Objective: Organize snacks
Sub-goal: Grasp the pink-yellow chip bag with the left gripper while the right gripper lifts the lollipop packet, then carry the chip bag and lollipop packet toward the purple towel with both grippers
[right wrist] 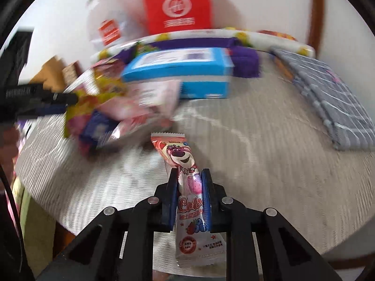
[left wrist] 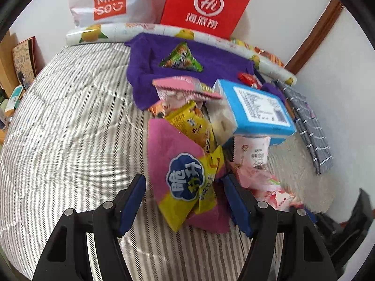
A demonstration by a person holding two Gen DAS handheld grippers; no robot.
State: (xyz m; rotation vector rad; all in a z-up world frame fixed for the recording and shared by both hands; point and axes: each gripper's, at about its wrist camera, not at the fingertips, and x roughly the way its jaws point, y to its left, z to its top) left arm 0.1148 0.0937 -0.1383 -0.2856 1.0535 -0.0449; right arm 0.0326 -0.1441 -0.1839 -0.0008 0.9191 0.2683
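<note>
A pile of snacks lies on a striped grey-white bed cover [left wrist: 70, 128]. My left gripper [left wrist: 185, 199] stands open around a pink and yellow snack bag [left wrist: 187, 182] at the front of the pile; the left pad is apart from the bag. Behind it lie a yellow packet [left wrist: 189, 121], a pink-edged packet [left wrist: 185, 89] and a blue box [left wrist: 255, 107]. A green triangular packet [left wrist: 180, 58] rests on a purple cloth [left wrist: 145, 70]. My right gripper [right wrist: 189, 173] is shut on a long pink bear-print snack packet [right wrist: 180, 154], held above the cover. The blurred pile [right wrist: 112, 107] lies to its left.
A red paper bag [left wrist: 206, 7] and a white shopping bag [left wrist: 105, 2] stand against the wall behind a rolled lemon-print mat [left wrist: 98, 34]. A folded grey checked cloth [left wrist: 309, 128] lies at the right. The left of the bed cover is bare. Boxes stand beyond the left edge.
</note>
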